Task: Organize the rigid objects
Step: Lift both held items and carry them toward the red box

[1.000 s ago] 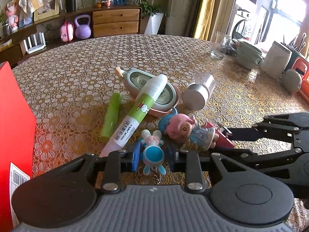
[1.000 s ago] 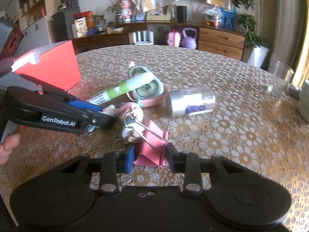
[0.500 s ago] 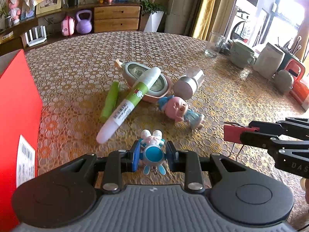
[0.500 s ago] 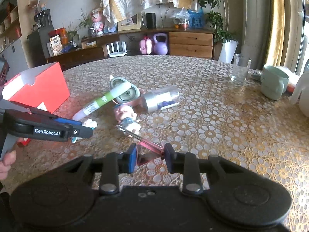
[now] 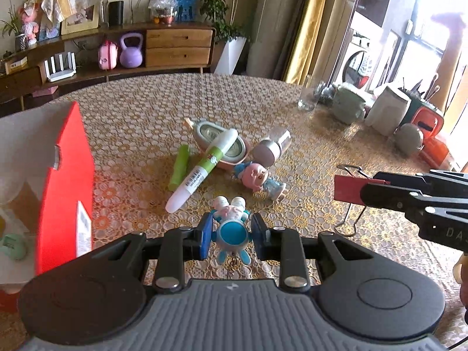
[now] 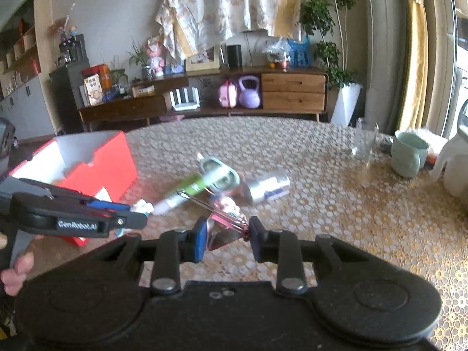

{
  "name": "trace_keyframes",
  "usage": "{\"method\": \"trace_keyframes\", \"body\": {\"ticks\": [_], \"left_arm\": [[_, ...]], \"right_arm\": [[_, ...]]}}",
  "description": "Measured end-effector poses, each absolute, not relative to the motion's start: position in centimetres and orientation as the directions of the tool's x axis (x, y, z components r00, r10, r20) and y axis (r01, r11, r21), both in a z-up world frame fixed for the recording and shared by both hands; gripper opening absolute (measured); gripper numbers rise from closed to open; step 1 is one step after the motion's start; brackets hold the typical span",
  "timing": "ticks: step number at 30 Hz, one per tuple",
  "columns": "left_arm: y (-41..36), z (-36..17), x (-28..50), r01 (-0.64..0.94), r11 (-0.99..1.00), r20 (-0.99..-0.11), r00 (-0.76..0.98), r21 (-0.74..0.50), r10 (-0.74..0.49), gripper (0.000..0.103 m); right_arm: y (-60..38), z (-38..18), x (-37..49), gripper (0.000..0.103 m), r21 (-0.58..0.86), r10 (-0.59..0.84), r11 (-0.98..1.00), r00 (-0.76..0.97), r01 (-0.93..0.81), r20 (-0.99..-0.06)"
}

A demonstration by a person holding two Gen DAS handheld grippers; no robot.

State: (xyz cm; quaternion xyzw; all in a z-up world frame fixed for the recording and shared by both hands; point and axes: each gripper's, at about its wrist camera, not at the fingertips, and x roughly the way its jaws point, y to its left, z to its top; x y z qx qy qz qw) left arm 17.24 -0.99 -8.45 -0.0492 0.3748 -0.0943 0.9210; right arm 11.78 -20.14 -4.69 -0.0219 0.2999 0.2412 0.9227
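Left gripper (image 5: 232,231) clamped on blue rabbit toy (image 5: 232,228), right gripper (image 6: 225,235) clamped on pink binder clip (image 6: 225,228), both lifted off table (image 5: 140,117); red box (image 5: 67,181) open to left, nearer left gripper, presumably next destination.

Left wrist view: box (image 5: 65,175) on the desk (image 5: 140,117) at 9 o'clock. Marker (image 5: 201,169) lies across the oval case (image 5: 234,149) at centre, stick (image 5: 179,167) just beside it at 9, jar (image 5: 272,150) on its side at 3. Doll (image 5: 259,177) lies at 5 o'clock of the case. Glass (image 5: 307,98), mug (image 5: 348,106) and jug (image 5: 386,114) stand at 2 o'clock, well apart.
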Motion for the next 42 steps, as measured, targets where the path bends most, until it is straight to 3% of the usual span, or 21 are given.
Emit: {"method": "trace_keyframes", "body": {"ticks": [25, 34, 42], "left_arm": [[12.0, -1.0, 12.4, -0.026, 0.988, -0.601, 0.796, -0.154, -0.072, 0.028], [17.8, 0.0, 12.3, -0.098, 0.989, -0.585, 0.811, -0.111, 0.015, 0.028], [23.0, -1.3, 14.2, -0.162, 0.982, -0.633, 0.771, -0.101, 0.062, 0.028]], "right_arm": [[-6.7, 2.0, 11.3, 0.029, 0.075, 0.564, 0.791, 0.675, -0.608, -0.476], [-0.8, 2.1, 12.8, 0.029, 0.071, 0.601, 0.747, 0.625, -0.661, -0.499], [5.1, 1.1, 14.4, 0.029, 0.042, 0.611, 0.705, 0.577, -0.708, -0.542]]}}
